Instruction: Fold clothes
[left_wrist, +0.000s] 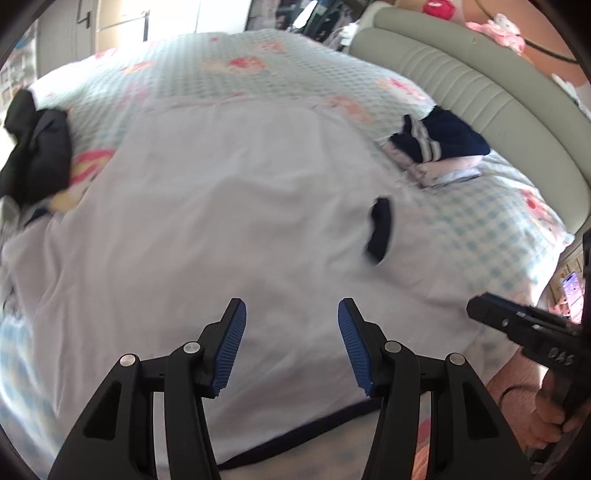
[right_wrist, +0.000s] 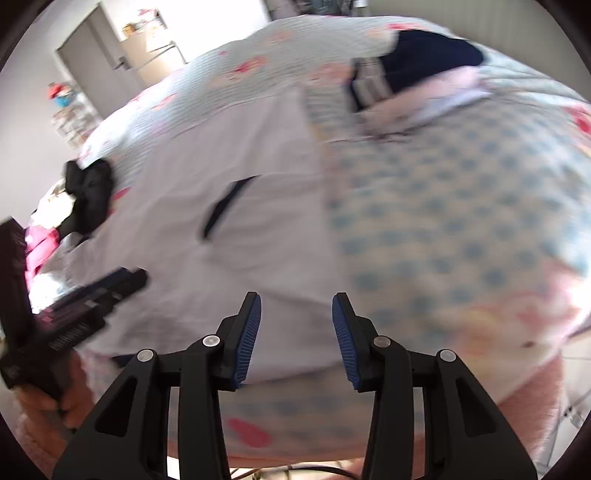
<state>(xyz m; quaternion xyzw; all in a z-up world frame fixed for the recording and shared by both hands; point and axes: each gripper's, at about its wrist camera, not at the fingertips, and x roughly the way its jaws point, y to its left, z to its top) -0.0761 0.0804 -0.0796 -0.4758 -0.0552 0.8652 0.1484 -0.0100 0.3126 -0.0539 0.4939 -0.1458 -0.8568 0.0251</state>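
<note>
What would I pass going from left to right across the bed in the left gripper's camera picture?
Black bundle of clothing → white garment spread flat → dark navy patch on that garment → folded pile topped with a navy striped piece → padded green headboard.

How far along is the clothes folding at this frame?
Done: a folded stack topped by a navy striped garment sits near the headboard. In hand: nothing; the left gripper and right gripper are open over the white garment, spread flat. Left: that garment and a crumpled black garment.
</note>
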